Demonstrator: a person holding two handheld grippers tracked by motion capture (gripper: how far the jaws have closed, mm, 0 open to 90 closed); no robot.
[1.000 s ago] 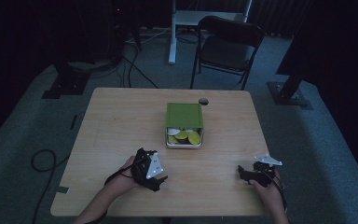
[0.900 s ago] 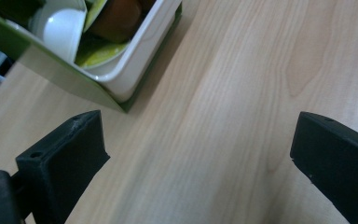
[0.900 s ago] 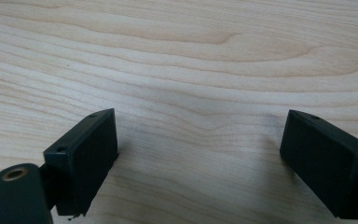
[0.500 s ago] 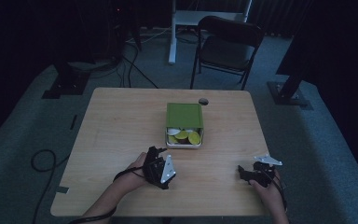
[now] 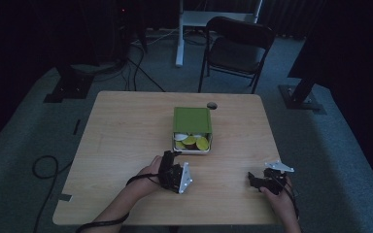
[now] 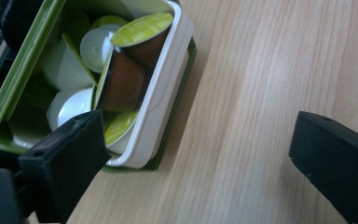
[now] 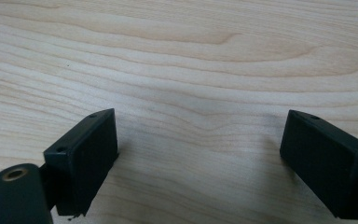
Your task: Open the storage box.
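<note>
Our left gripper [image 6: 200, 154] gapes, released, beside the glossy white tray [image 6: 161, 100] of round foil-topped capsules [image 6: 121, 81]. Our right gripper [image 7: 200, 163] gapes over grained wood.

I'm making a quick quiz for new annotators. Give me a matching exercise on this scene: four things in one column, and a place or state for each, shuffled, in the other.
Things:
1. left tool
2. right tool
3. green box
4. chair

Places or states:
A. on the floor beyond the table
B. mid-table, holding coffee pods
C. open, just short of the box
D. open, over bare wood near the table's near right corner

Pairs: 1-C, 2-D, 3-B, 4-A
</note>
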